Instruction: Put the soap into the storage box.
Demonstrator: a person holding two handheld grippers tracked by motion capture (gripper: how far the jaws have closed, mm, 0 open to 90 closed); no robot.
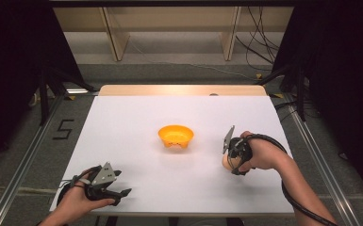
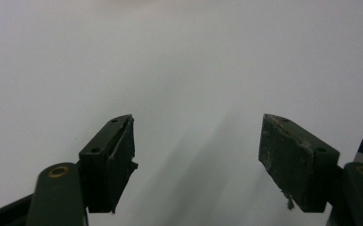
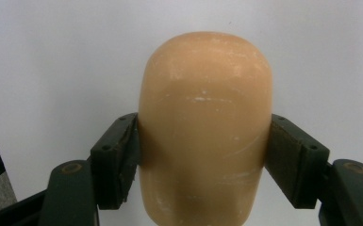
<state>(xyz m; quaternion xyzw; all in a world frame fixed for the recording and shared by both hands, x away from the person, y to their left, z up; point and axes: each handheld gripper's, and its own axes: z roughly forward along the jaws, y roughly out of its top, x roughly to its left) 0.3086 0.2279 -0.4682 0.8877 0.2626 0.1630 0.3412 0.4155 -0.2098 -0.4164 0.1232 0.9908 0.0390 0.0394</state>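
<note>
Egg-shaped tan piece [image 3: 205,127] sits clamped between my right gripper's [image 1: 232,160] pads, both pressing its sides, down at the white table [image 1: 136,127] on its right part, to the right of the orange bowl [image 1: 176,135]. My left gripper [image 1: 120,187] rests at the near left edge, well apart, jaws spread wide with bare table between them.

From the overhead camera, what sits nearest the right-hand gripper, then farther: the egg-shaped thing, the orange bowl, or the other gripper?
1. Tan egg-shaped object, clamped in the right gripper itself.
2. Orange bowl, at table centre, to its left.
3. Left gripper, at the near left corner, jaws open.
</note>
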